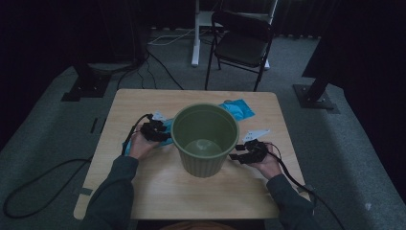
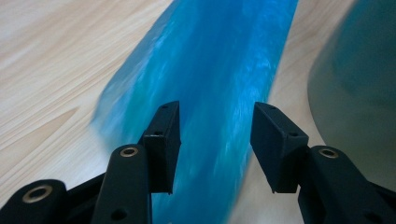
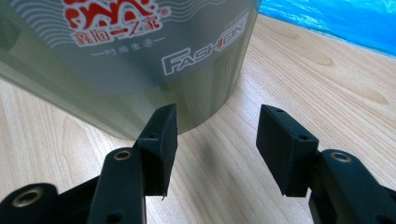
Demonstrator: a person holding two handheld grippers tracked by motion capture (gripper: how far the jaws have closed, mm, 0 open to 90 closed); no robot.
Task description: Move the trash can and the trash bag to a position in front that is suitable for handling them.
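Blue plastic film, glossy, thin and streaked with pale glints, runs as a long blurred band from 6 o'clock up to 1 o'clock beneath the left gripper in the left gripper view; its two flat, matte black rectangular fingers stand wide apart above the band without pressing it. Seen from the high view the same film lies flat on the table, peeking out at 9 o'clock of the bin beside the left gripper and again as a crumpled blue sheet at 1 o'clock of the bin. The right gripper also holds its blocky black fingers wide, with nothing between them but bare wood; its left finger sits just in front of the bin's lower edge, and whether they touch I cannot tell. The green bin, a round, tapered plastic pail with fine vertical ribs on its wall and a rolled rim, stands upright at the table's middle between both grippers; up close its smooth side carries a clear label with red characters and white lettering. The table is pale wood-grain laminate with rounded corners. A white paper tag lies at 3 o'clock of the bin, just beyond the right gripper. Farther off at 12 o'clock a dark folding chair stands on grey carpet.
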